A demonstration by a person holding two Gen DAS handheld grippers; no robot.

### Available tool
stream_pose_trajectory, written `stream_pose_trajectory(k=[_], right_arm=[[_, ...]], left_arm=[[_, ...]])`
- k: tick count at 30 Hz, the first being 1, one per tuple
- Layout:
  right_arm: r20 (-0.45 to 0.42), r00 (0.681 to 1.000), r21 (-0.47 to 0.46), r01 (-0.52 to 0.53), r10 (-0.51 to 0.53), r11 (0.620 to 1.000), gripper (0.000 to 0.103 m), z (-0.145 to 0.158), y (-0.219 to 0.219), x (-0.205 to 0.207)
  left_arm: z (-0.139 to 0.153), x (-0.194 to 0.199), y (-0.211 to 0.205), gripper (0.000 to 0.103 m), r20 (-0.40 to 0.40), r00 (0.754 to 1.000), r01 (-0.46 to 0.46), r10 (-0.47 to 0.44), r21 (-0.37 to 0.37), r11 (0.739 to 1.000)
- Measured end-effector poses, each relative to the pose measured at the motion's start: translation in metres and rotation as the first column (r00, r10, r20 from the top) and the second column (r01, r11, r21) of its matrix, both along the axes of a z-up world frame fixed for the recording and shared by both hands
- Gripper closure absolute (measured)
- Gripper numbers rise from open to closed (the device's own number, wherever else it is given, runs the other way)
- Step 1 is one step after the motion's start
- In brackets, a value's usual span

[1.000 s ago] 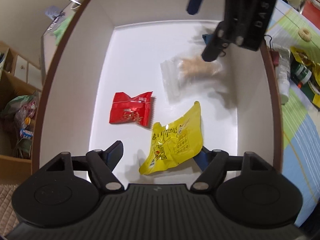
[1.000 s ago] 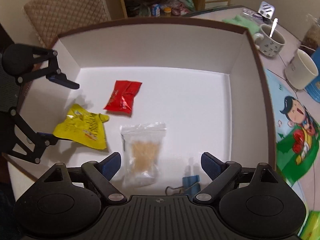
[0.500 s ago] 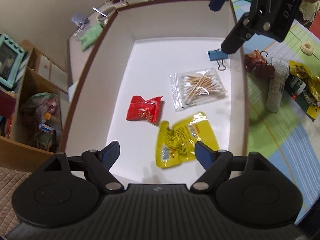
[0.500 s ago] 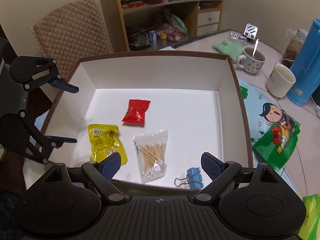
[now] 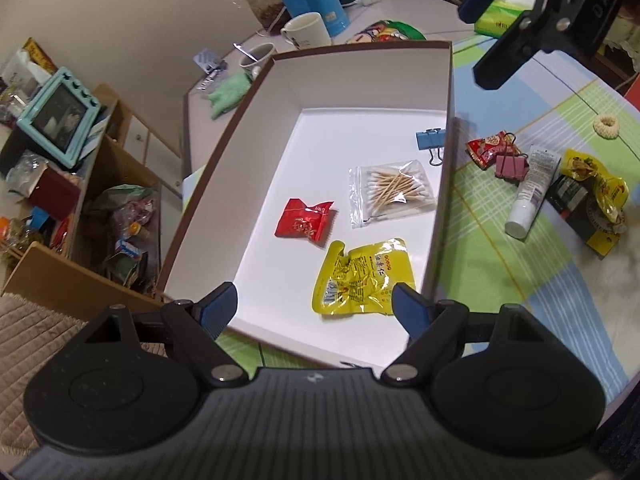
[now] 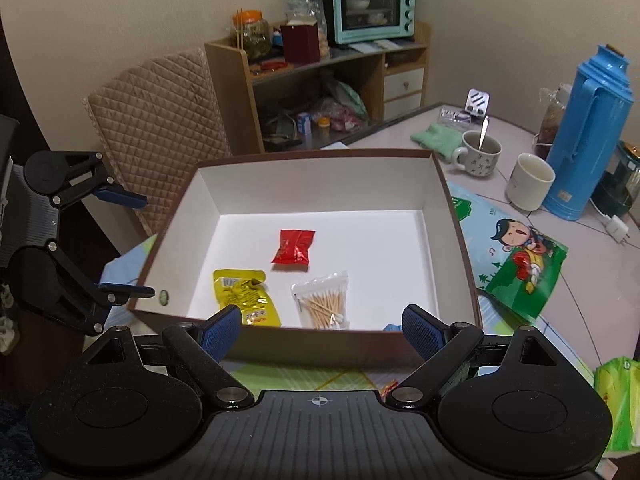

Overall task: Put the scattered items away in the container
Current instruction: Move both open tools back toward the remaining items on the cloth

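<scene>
A brown-rimmed white box (image 5: pixel 360 46) (image 6: pixel 320 338) stands on the table. Inside lie a red packet (image 5: pixel 305 224) (image 6: pixel 293 246), a yellow packet (image 5: pixel 362 278) (image 6: pixel 244 298), a bag of cotton swabs (image 5: pixel 390 192) (image 6: pixel 323 306) and a blue binder clip (image 5: pixel 431 140). On the cloth to the box's right lie a red snack packet (image 5: pixel 486 148), a pink binder clip (image 5: pixel 511 167), a white tube (image 5: pixel 532 190), a dark packet (image 5: pixel 576 204), a yellow wrapper (image 5: pixel 596 180) and a ring (image 5: pixel 607 126). My left gripper (image 5: pixel 316 304) is open and empty above the box's near edge. My right gripper (image 6: pixel 322 332) is open and empty.
Two mugs (image 6: pixel 478 154) (image 6: pixel 529 181), a blue thermos (image 6: pixel 588 132), a green cloth (image 6: pixel 436 138) and a green cartoon bag (image 6: pixel 524 264) stand beyond the box. A quilted chair (image 6: pixel 156 132) and a cluttered wooden shelf (image 6: pixel 320 92) are off the table's edge.
Both grippers have pulled back and up out of the box. The yellow packet and the swab bag now lie still on the box floor.
</scene>
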State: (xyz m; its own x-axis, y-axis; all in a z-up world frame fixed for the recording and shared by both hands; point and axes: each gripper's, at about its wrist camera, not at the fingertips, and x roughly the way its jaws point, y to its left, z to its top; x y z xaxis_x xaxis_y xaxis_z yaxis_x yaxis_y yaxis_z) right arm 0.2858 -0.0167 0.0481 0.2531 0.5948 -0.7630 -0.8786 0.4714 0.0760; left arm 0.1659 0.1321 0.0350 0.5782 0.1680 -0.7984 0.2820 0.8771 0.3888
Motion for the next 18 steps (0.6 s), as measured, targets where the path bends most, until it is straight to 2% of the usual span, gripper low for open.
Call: stream_pose_trajectory(k=[10,18], right_arm=[[-0.005,0.999,0.056,0.035,-0.035,0.998,0.013,0.011,-0.055,-0.033],[-0.039,0.99,0.072,0.135,-0.133,0.988,0.013,0.001,-0.124,-0.045]], left_arm=[[0.012,-0.044,-0.023,0.021,0.064,0.997,-0.049,0.051,-0.041,0.998],[0.008,-0.07,-0.056,0.021,0.092,0.995,-0.04,0.049,-0.088,0.995]])
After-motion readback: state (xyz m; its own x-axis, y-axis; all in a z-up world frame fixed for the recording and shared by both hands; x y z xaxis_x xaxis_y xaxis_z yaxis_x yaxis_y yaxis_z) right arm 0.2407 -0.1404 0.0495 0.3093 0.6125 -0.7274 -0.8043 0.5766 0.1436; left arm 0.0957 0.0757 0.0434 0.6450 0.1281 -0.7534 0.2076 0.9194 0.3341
